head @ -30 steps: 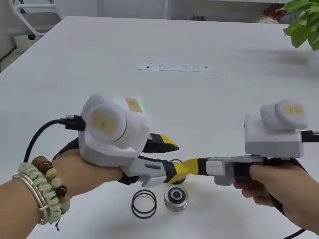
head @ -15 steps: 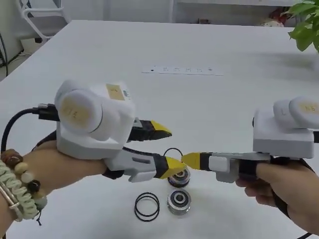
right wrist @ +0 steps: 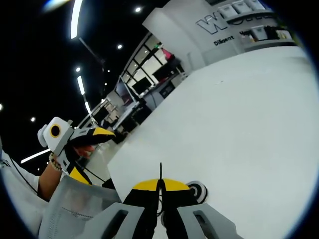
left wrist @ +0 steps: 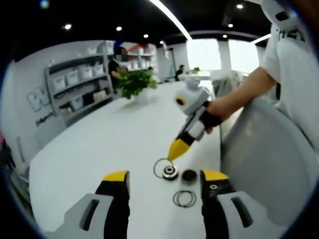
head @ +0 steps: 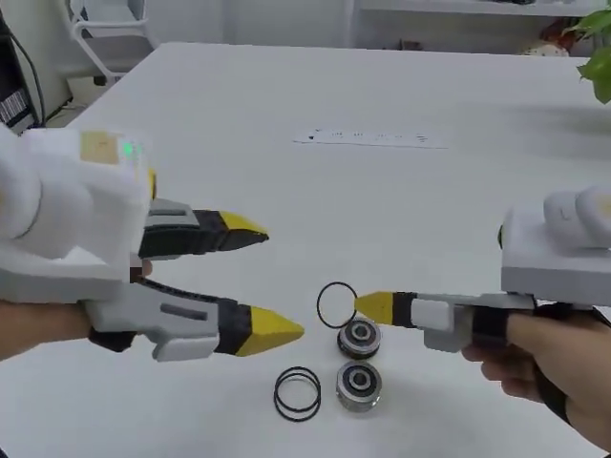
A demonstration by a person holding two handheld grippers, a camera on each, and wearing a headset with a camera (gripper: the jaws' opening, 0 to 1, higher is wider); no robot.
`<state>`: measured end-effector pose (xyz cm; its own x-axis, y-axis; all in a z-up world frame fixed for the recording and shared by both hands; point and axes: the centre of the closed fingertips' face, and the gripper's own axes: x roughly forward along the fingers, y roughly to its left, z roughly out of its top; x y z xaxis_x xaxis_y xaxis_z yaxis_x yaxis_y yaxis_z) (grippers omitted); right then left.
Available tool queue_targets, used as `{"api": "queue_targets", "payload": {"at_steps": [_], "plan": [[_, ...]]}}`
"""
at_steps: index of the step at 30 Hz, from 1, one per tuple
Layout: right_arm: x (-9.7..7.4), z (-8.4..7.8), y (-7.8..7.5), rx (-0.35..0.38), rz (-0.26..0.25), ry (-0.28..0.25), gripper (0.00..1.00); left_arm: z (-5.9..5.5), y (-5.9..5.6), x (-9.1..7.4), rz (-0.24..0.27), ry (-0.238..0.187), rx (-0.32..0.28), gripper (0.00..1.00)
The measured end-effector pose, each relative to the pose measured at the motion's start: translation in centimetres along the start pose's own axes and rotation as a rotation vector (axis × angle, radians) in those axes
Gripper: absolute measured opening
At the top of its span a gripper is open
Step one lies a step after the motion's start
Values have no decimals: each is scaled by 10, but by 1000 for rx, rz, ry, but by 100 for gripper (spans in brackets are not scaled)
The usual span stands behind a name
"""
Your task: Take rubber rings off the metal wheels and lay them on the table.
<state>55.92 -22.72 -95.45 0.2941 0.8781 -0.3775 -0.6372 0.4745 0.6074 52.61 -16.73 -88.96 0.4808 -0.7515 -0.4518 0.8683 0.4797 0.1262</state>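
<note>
My right gripper comes in from the right, shut on a thin black rubber ring that stands upright just left of its yellow tips. In the right gripper view the ring shows edge-on above the closed tips. Two metal wheels lie on the white table, one right below the ring, the other nearer to me. Two loose rings lie flat beside the nearer wheel. My left gripper is open at the left, apart from the wheels, with nothing between its jaws.
A white power strip lies farther back on the table. A green plant stands at the far right edge. A person's hand and sleeve hold the right gripper in the left gripper view.
My left gripper has drawn back to the left, away from the wheel, and its jaws stand wider. The right gripper keeps the ring, now free of the wheel. The head camera shifted.
</note>
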Motion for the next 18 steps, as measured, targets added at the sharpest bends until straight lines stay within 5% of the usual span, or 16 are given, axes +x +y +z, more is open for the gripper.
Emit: {"api": "queue_targets", "payload": {"at_steps": [9,18], "plan": [[9,-11,17,-38,52,55,0,-25,5,-45,105,-6,-106,63],[18,-33,29,-88,87,147,0,-41,3,-69,181,-6,-172,63]]}}
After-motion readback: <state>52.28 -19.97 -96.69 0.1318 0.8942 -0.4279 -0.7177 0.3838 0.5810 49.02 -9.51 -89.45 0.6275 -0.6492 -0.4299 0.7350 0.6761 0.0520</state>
